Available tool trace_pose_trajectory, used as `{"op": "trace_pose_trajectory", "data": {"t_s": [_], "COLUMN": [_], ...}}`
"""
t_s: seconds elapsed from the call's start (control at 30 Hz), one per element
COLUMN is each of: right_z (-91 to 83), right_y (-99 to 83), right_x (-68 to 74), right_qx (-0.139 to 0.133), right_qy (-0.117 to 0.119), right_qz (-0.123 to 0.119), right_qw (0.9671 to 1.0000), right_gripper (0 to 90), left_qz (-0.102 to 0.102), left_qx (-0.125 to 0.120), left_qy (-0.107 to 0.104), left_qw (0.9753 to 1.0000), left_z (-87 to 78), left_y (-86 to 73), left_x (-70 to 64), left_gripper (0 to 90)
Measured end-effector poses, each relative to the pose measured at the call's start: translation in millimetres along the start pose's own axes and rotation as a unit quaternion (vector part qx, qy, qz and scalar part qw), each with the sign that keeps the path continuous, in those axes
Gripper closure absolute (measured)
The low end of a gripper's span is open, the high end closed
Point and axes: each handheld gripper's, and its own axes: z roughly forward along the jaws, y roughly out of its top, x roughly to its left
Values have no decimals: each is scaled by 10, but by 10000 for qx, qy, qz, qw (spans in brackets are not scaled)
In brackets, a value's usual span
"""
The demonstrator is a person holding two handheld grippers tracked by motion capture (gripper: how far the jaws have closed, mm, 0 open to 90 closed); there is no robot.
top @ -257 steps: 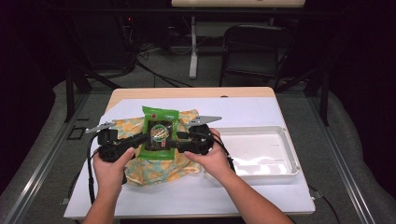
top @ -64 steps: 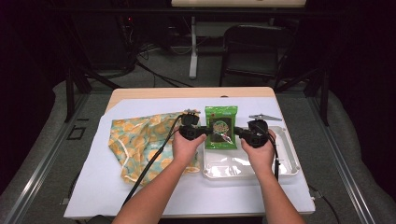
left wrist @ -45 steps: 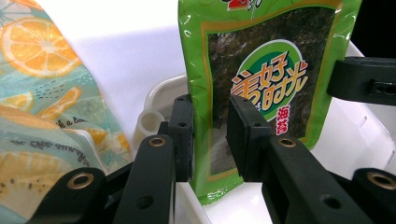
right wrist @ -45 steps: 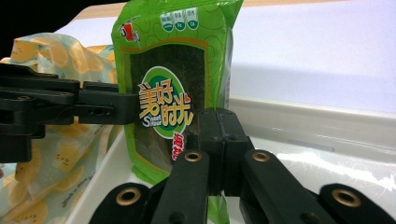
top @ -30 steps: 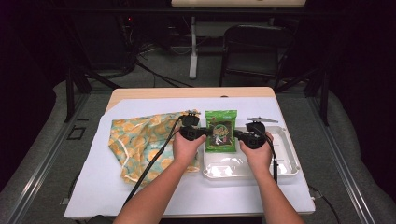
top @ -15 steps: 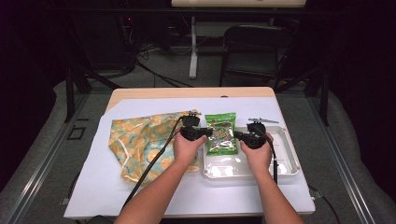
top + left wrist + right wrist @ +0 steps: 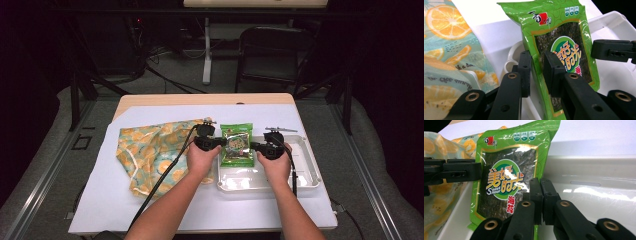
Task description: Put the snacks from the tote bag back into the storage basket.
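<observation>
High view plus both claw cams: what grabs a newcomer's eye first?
The bright green seaweed snack packet, held up between the two claws over the left end of the white tray. The left claw pinches its left edge and the right claw its right edge. Next, the orange-print cloth bag lying flat on the white sheet left of the tray.

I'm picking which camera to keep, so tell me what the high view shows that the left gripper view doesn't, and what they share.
High view alone: both forearms, the table's far edge, the chair behind it, and the whole white tray.

Left gripper view alone: its own tongs close up, one jaw on either face of the green seaweed packet, and the packet's printed label.

Both: the packet held over the tray's left end, the orange-print bag, and the right tongs gripping the packet's other edge.
</observation>
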Motion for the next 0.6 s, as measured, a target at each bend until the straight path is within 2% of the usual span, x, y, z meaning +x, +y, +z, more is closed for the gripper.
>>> {"op": "trace_pose_trajectory", "data": {"t_s": [0.6], "right_z": [22], "right_y": [-7], "right_x": [12], "right_qx": [-21], "right_qy": [-36], "right_qz": [-60], "right_qw": [10000], "right_gripper": [860], "left_qz": [-11], "left_qx": [-91], "left_qy": [78], "left_qw": [9999], "left_z": [-47], "left_y": [23], "left_x": [16], "left_gripper": [727]}}
